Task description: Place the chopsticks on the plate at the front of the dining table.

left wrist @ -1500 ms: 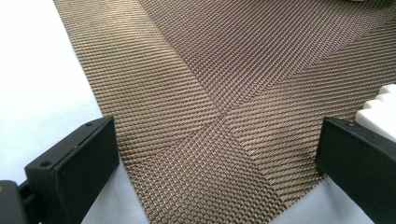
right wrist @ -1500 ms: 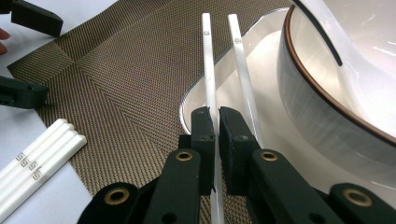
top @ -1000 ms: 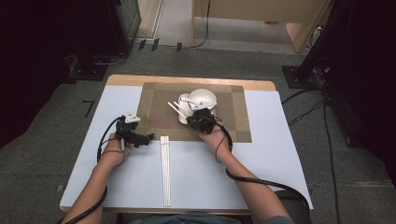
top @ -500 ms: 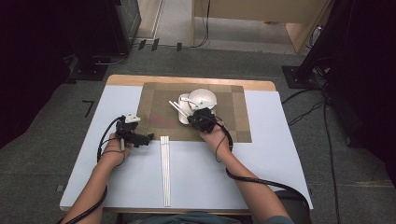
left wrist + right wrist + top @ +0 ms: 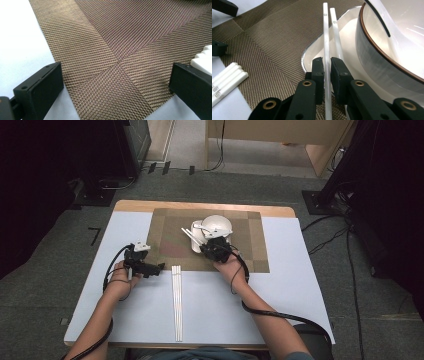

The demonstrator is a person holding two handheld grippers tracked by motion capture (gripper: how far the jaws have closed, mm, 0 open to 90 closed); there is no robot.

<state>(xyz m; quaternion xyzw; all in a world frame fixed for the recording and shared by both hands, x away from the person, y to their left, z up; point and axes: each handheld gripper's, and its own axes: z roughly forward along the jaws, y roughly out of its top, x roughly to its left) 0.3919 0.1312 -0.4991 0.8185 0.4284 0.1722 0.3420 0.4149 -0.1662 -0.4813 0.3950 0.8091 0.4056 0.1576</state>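
Observation:
My right gripper sits at the near side of a white bowl. Its jaws have just been opening a little, and a white chopstick stands between the pads, which still lie against it. A second chopstick runs beside it, and both reach out over a small white dish. My left gripper hovers open over the near left corner of the woven brown placemat, with nothing between its jaws.
Several more white chopsticks lie side by side on the white table top, from the mat's near edge toward the person. Their ends show beside my left gripper's right jaw. Dark equipment and cables surround the table.

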